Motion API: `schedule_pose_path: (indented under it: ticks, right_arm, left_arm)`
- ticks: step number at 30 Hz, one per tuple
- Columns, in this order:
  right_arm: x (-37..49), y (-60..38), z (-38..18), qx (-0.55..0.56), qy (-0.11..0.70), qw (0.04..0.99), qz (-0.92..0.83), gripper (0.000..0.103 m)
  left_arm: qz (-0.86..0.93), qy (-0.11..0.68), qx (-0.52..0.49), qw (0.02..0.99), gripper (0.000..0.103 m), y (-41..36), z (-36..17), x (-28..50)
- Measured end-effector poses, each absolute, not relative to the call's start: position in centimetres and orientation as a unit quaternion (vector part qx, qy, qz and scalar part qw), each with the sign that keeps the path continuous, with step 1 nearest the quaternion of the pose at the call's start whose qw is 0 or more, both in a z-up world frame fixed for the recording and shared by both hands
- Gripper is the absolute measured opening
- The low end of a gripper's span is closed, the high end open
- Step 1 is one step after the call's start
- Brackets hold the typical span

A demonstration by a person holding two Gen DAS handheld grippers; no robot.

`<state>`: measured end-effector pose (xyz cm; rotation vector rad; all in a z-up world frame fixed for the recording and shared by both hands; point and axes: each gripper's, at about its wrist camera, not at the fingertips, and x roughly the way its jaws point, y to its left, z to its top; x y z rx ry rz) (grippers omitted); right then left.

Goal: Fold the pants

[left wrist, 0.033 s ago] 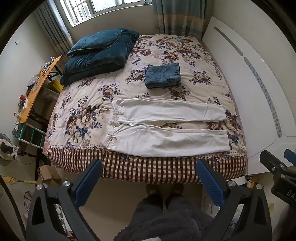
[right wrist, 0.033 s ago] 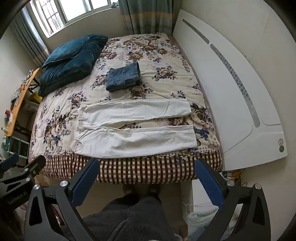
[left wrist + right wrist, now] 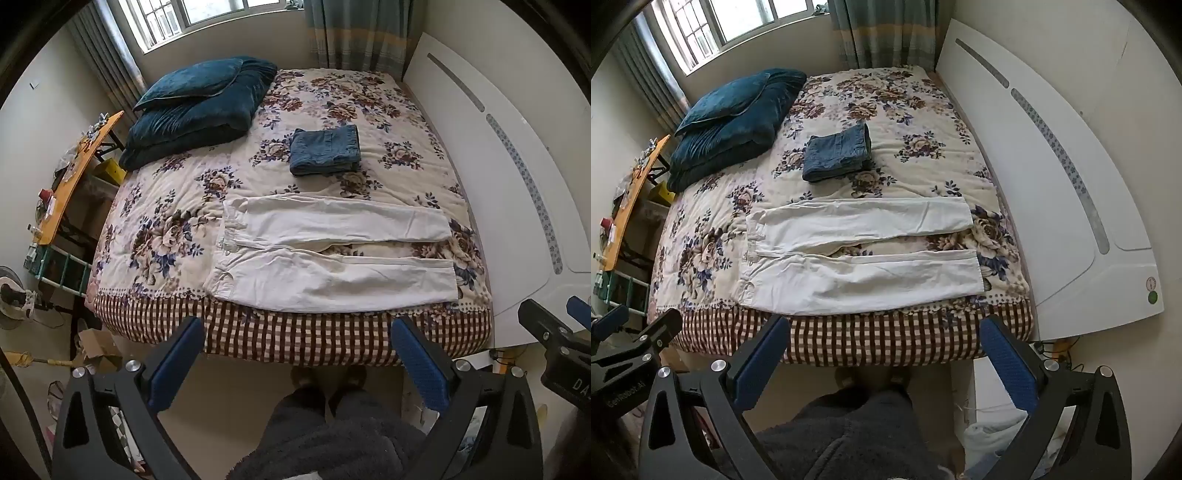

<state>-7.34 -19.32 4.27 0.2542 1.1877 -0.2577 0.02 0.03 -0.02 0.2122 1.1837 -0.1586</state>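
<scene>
The white pants point(image 3: 332, 254) are laid flat along the near edge of the bed point(image 3: 295, 332), at about 12 o'clock from the left gripper point(image 3: 299, 365), with the waistband toward 9 o'clock and both legs stretched toward 3 o'clock; a narrow gap is seen between the legs. In the right wrist view the same pants point(image 3: 860, 258) are found at 12 o'clock from the right gripper point(image 3: 882, 362), well apart from it.

Both grippers are held off the bed with jaws spread wide, and nothing is seen between the blue pads point(image 3: 177, 365) of either one. The right gripper's body is visible at the 3 o'clock edge of the left view, and the left gripper's at the 9 o'clock edge of the right view.

A folded blue garment point(image 3: 325, 149) is set beyond the pants toward 12 o'clock, apart from them. A teal pillow and quilt point(image 3: 199, 107) are stacked at 10 o'clock. The white headboard point(image 3: 517, 177) is seen at 2 o'clock.

No difference from the earlier frames is found: the pants, the folded garment and both grippers are placed as before.
</scene>
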Motion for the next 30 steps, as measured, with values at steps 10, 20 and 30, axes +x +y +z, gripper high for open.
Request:
schedule_pose_path:
  ticks: [10,20,30]
  right_arm:
    - [-7.2,-19.2,4.4,0.102,0.558,0.814,-0.126,0.103]
    - [-7.4,-18.9,4.3,0.098,0.558,0.814,-0.125,0.103]
    - [-7.6,-19.2,4.8,0.096,0.556,0.817,-0.123,0.103]
  left_arm:
    - [-0.07,0.552,0.101,0.825,0.103,-0.3,-0.1,0.0]
    - [-0.075,0.552,0.099,0.824,0.103,0.0,0.1,-0.2]
    - [-0.072,0.547,0.095,0.828,0.103,-0.1,1.5,0.4]
